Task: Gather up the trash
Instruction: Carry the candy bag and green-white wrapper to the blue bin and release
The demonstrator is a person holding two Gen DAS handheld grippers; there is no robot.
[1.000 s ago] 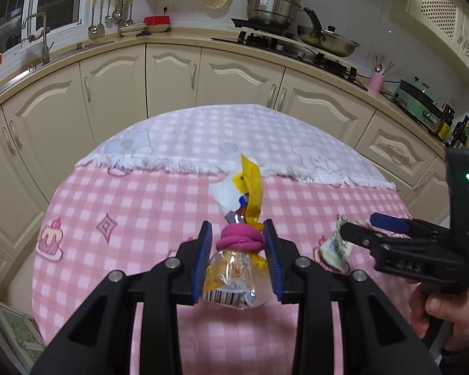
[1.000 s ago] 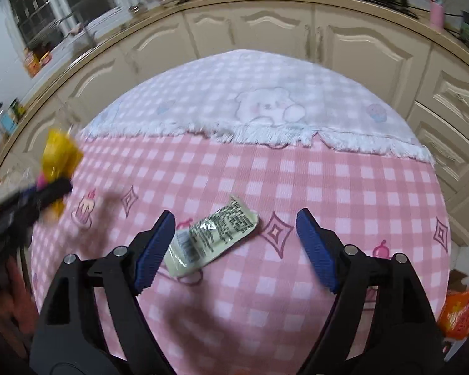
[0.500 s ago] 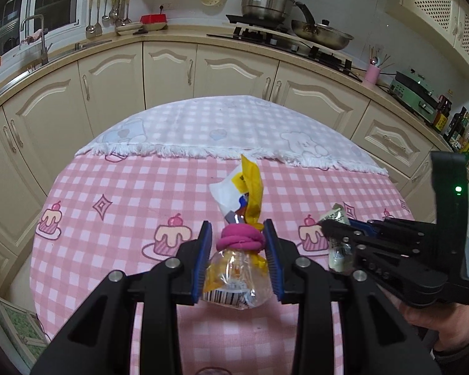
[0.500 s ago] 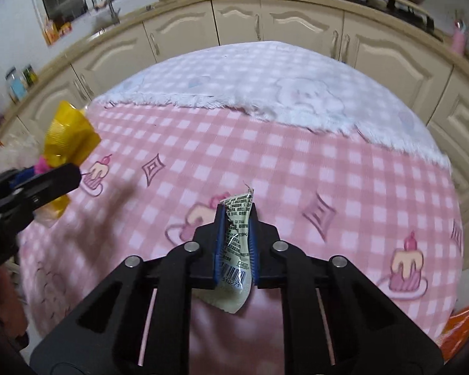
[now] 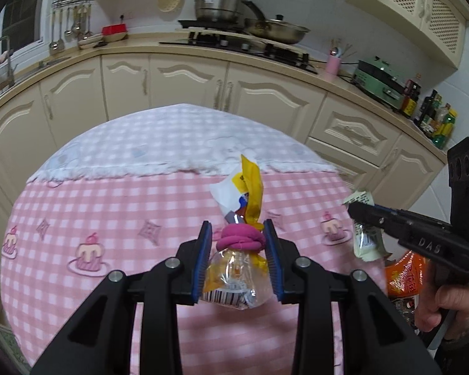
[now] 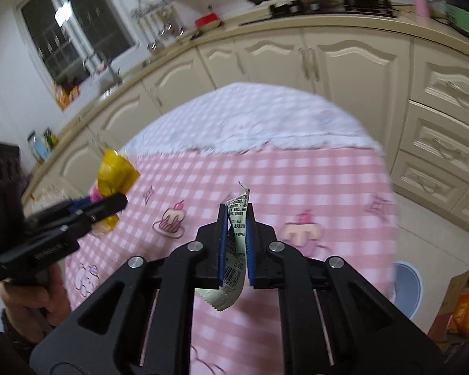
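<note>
My left gripper (image 5: 238, 261) is shut on a clear plastic bag (image 5: 234, 284) tied with a pink band, with yellow and white wrappers sticking out of its top. It holds the bag above the round table (image 5: 109, 206) with its pink checked cloth. My right gripper (image 6: 234, 243) is shut on a pale green wrapper (image 6: 234, 259) with a barcode, lifted off the table. The right gripper also shows in the left wrist view (image 5: 356, 211), at the table's right edge with the wrapper (image 5: 367, 243). The left gripper and its bag (image 6: 114, 175) show at the left of the right wrist view.
A pale blue bin (image 6: 406, 287) stands on the floor right of the table, beside an orange bag (image 6: 466, 312), which also shows in the left wrist view (image 5: 403, 278). Cream kitchen cabinets (image 5: 172, 84) curve behind the table.
My right gripper closed on the green wrapper, lifted it off the table and carried it right, toward the table's edge. My left gripper kept hold of the bag and rose slightly.
</note>
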